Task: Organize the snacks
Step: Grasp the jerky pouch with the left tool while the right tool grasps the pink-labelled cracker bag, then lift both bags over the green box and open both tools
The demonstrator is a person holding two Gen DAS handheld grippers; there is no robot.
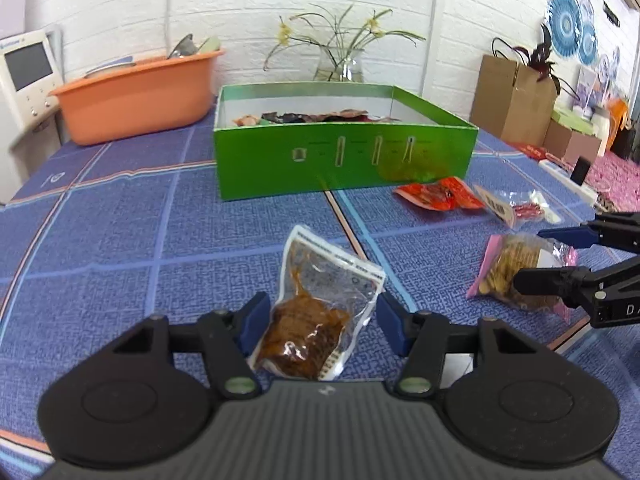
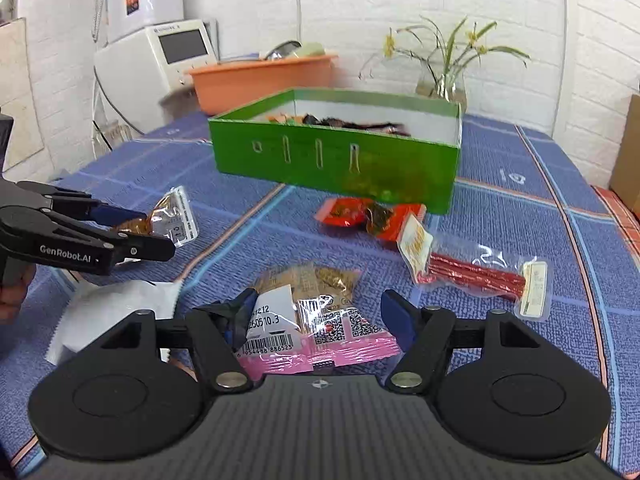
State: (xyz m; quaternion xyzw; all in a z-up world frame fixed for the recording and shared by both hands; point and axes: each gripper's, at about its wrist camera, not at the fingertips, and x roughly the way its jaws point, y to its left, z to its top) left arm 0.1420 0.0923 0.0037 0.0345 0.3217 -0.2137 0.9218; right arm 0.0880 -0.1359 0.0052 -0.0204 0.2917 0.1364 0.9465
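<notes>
The blue checked tablecloth (image 1: 120, 248) covers the whole table, and on it, toward the far side, stands the green box (image 1: 344, 160) with its top open; some dark and reddish snack packets lie inside near its back wall. Behind the box to the left there is an orange basin (image 1: 136, 96), and behind the box in the middle a glass vase with thin yellow flowers (image 1: 340, 64). A white machine with a grey screen (image 2: 180, 48) stands beside the basin. The left gripper (image 1: 320, 320) has its two blue fingers spread, and a clear pouch with brown food (image 1: 316, 312) lies between them on the cloth; the pads are close to the pouch sides, but I cannot tell if they already touch it. The right gripper (image 2: 320, 316) is also spread wide, with a pink-edged packet of golden-brown snack (image 2: 312, 312) lying between its fingers, barcode side up. A flat white packet (image 2: 108, 316) lies just beside this gripper on its left. In front of the green box, near its right corner, lies a red packet (image 2: 352, 212), and just beside it a clear packet of red sticks (image 2: 476, 272) with a yellow label end. All these loose packets are outside the box, on the cloth.
</notes>
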